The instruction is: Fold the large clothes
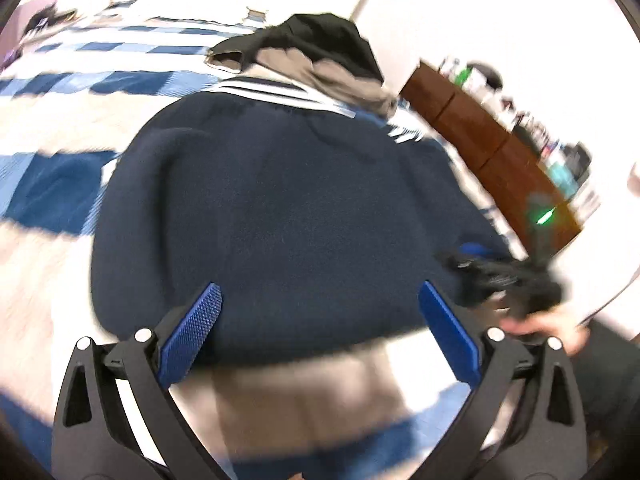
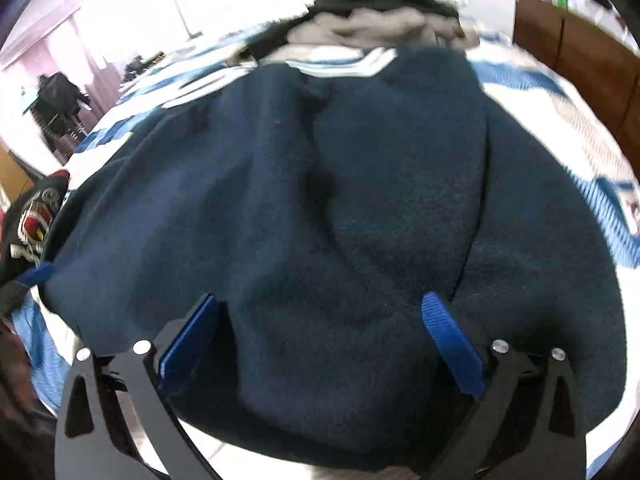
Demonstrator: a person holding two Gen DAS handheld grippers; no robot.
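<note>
A large navy garment [image 1: 280,216] with white-striped trim lies spread on a blue and white checked bedspread [image 1: 56,188]; it also fills the right wrist view [image 2: 320,220]. My left gripper [image 1: 320,300] is open and empty, hovering over the garment's near hem. My right gripper [image 2: 320,308] is open, its blue pads [image 2: 448,336] spread over the garment's near part; whether they touch the cloth is unclear. In the left wrist view the other gripper [image 1: 500,276] shows blurred at the garment's right edge, held by a hand.
A pile of black and grey clothes [image 1: 320,48] lies beyond the navy garment, also in the right wrist view [image 2: 380,12]. A brown wooden headboard or shelf [image 1: 492,148] with small items runs along the right. A black printed garment [image 2: 32,220] lies at the left.
</note>
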